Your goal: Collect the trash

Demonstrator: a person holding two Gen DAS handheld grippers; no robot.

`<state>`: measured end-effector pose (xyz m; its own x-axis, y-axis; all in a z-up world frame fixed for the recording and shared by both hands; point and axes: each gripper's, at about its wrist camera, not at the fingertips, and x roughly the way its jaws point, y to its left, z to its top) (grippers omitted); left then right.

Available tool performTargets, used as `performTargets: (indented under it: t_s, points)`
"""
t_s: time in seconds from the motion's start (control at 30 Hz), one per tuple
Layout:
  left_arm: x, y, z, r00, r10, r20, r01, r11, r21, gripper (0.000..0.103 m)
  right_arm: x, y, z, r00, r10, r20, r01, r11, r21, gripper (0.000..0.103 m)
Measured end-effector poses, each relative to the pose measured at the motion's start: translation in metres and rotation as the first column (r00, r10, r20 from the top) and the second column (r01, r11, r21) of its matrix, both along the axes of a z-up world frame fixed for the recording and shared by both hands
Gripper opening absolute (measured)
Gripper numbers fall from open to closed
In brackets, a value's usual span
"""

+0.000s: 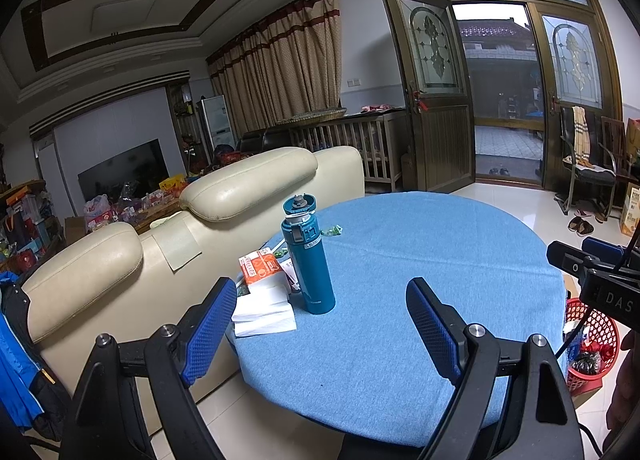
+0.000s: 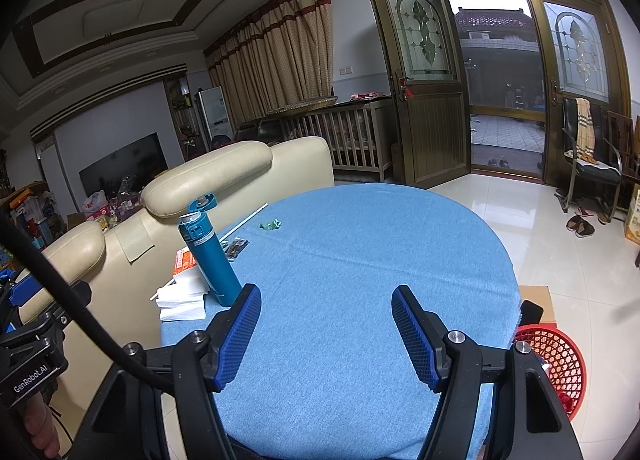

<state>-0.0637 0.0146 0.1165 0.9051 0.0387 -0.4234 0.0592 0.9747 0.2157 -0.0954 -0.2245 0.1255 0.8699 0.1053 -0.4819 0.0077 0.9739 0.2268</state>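
Trash on the round table shows most clearly as a small crumpled green wrapper lying on the blue cloth toward the far left edge, well apart from both grippers and a little beyond the teal bottle. In the right wrist view the same wrapper sits alone on bare cloth, with a thin white stick lying at an angle near it by the table's rim. The bottle stands upright with its flip lid open. Just to its left lie an orange-and-white packet and a stack of white tissues (whether these count as rubbish I cannot tell). A dark flat wrapper lies behind the bottle in the right wrist view.

Both tools hover over the near part of the table with nothing between their blue pads. The left gripper has its jaws spread wide, empty, above the cloth. The right gripper is likewise parted and holds nothing.

A red mesh basket stands on the floor beside the table's right edge, below the tabletop, with some dark and coloured items already inside it. A cream sofa backs up against the table on the left.
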Motion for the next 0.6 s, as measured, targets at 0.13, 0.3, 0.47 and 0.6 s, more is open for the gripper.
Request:
performTargets:
  t_s: [0.13,0.3,0.47,0.6]
  points:
    - [0.0002,-0.0005,0.0,1.0,0.0,-0.001,0.0,1.0,-0.001,0.087,0.0004,0.0002,0.0001,1.0,0.0,0.0,0.0,1.0,0.0,0.071]
    - [-0.0001,-0.0001,-0.0004,1.0,-0.002,-0.003,0.002,1.0,-0.002,0.087,0.0003,-0.0002,0.0001,1.0,0.0,-0.001,0.0,1.0,-0.001,0.071]
    - [0.0003,0.0001,-0.0039,1.0,-0.003,-0.009,0.003,1.0,-0.001,0.087,0.0003,0.0012,-0.0025,1.0,-0.001,-0.005,0.001,1.0,-0.003,0.071]
    - [0.0,0.0001,-0.0052,1.0,-0.002,-0.011,0.002,1.0,-0.001,0.087,-0.0005,0.0011,-0.0042,1.0,-0.001,-0.006,0.001,1.0,-0.004,0.071]
